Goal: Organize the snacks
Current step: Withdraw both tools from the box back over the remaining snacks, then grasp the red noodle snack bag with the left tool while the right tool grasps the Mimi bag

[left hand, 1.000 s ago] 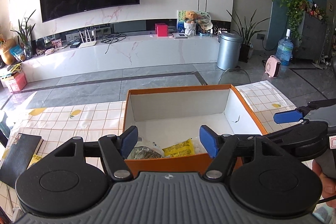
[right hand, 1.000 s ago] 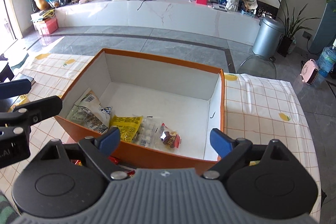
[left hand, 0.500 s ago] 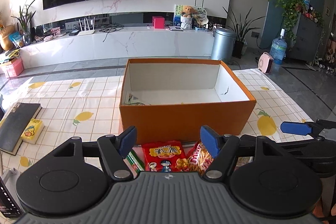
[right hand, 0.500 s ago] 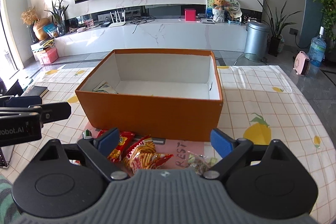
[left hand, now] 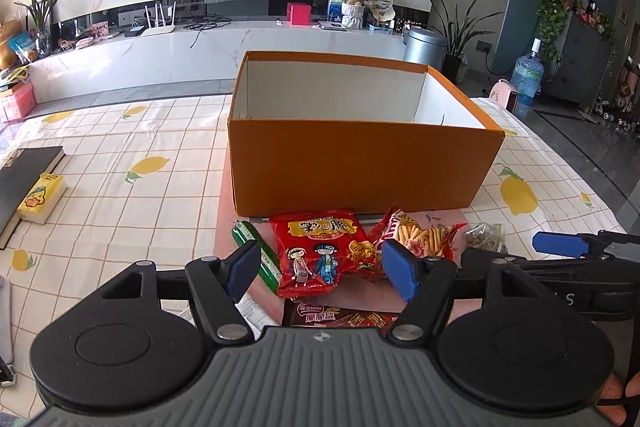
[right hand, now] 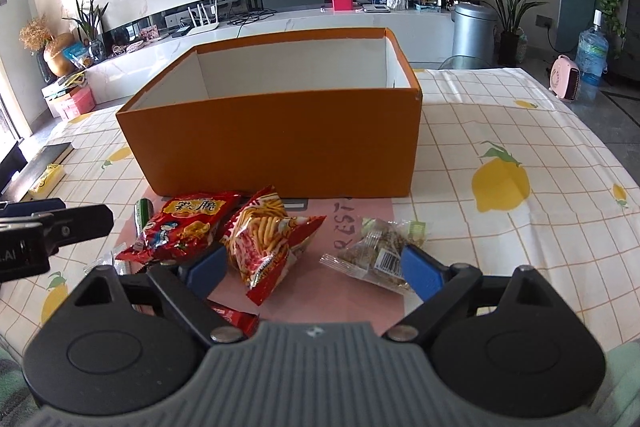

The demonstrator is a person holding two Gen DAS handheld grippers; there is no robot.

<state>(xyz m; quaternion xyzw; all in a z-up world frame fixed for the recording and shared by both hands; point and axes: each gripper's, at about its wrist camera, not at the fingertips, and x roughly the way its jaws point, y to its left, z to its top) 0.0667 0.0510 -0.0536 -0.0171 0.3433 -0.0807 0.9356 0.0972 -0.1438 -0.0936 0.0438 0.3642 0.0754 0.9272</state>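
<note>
An orange box (left hand: 360,167) (right hand: 280,147) with a white inside stands on the lemon-print tablecloth. Snacks lie on a pink mat in front of it. My left gripper (left hand: 320,271) hangs open over a red packet with cartoon children (left hand: 316,251) (right hand: 184,223), with a green wrapper (left hand: 256,247) at its left finger and a brown chocolate bar (left hand: 340,317) underneath. My right gripper (right hand: 316,269) is open above a red-and-yellow stick-snack bag (right hand: 268,239) (left hand: 416,235) and a clear nut-bar packet (right hand: 380,251). Neither holds anything.
A black book (left hand: 24,183) and a yellow tissue pack (left hand: 42,197) lie at the table's left. Beyond the table are a white TV console (left hand: 200,47), a silver bin (left hand: 424,47) and a water bottle (left hand: 528,75).
Both grippers have drawn back from above the box and sunk low in front of it. The box's inside is now hidden, and the snacks on the mat have come into view.
</note>
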